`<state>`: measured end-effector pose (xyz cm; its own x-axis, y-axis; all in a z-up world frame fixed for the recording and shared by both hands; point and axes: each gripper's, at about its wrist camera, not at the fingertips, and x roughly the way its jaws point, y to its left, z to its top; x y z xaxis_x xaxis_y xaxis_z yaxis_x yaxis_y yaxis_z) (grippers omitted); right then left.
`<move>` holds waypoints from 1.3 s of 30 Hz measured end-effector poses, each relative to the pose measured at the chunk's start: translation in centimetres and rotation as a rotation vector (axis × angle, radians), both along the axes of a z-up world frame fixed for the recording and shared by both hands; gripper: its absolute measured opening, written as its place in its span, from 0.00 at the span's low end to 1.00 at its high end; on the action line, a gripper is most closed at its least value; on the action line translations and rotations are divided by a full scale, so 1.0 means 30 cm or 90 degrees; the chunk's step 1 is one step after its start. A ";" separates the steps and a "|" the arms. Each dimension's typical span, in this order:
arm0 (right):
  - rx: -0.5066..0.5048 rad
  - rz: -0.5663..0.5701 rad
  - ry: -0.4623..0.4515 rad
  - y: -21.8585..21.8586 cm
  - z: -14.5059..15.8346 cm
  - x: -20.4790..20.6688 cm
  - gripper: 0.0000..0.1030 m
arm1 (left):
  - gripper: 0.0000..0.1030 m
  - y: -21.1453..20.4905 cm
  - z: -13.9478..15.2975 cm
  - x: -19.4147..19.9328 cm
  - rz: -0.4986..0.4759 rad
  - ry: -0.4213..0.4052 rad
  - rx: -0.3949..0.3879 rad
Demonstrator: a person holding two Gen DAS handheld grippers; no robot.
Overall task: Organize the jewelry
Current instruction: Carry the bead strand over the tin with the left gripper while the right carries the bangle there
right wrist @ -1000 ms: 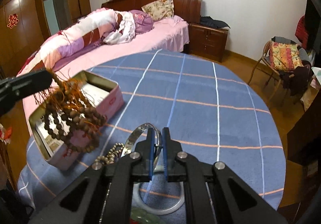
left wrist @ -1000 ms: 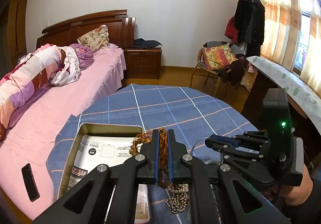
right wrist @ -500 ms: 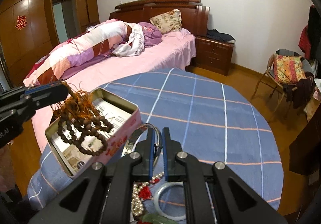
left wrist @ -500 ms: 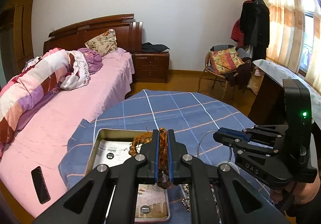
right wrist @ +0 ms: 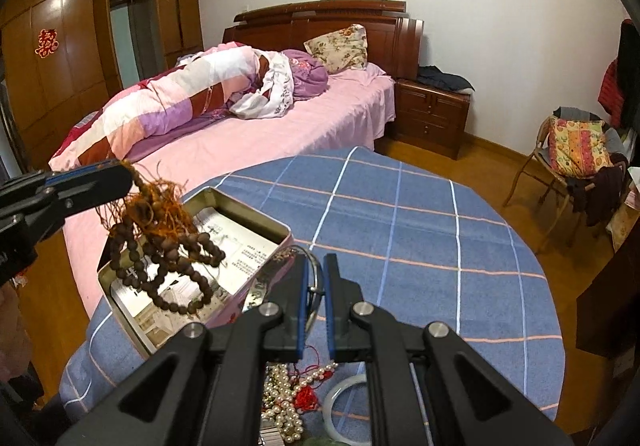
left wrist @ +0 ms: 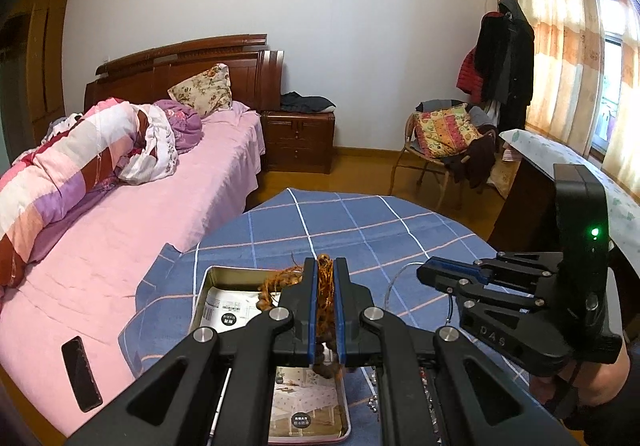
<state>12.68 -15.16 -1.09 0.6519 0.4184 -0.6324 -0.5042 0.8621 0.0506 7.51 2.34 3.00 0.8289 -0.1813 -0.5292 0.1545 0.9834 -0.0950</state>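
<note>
1. Fingers (left wrist: 343,310) of left gripper (left wrist: 324,310) pinched on orange cord of wooden bead necklace (right wrist: 168,250), strands dangling above open tin box (right wrist: 256,215); wide checked tablecloth (right wrist: 420,238) free beyond.
2. Right gripper (right wrist: 315,306) level, nipped on thin silver bangle (right wrist: 316,274), pearl strands (right wrist: 286,402) and jade bangle (right wrist: 340,402) lying beneath.
3. Raised higher than a second ago; beads now over the box, formerly beside it.

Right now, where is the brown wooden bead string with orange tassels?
The brown wooden bead string hangs from the left gripper, left in the right wrist view, above the open metal tin.
</note>
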 end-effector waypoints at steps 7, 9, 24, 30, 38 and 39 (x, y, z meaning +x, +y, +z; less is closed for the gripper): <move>0.005 0.013 0.004 0.031 0.025 0.034 0.09 | 0.06 0.043 0.005 0.034 0.025 0.002 0.025; 0.002 0.020 0.004 0.052 0.031 0.044 0.09 | 0.06 0.056 0.003 0.054 0.036 0.002 0.038; -0.038 0.046 0.032 0.240 -0.033 0.142 0.09 | 0.06 0.144 -0.115 0.219 0.083 0.041 0.092; -0.041 0.046 0.062 0.273 -0.088 0.177 0.09 | 0.06 0.147 -0.170 0.260 0.084 0.062 0.109; -0.057 0.042 0.080 0.297 -0.139 0.205 0.09 | 0.06 0.167 -0.234 0.298 0.102 0.087 0.127; -0.058 0.040 0.082 0.298 -0.144 0.208 0.09 | 0.06 0.168 -0.237 0.301 0.106 0.087 0.135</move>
<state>18.93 -6.23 -5.41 0.5378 0.3930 -0.7459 -0.5512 0.8333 0.0417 16.53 7.37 -4.13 0.7568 0.0774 -0.6491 -0.0100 0.9942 0.1068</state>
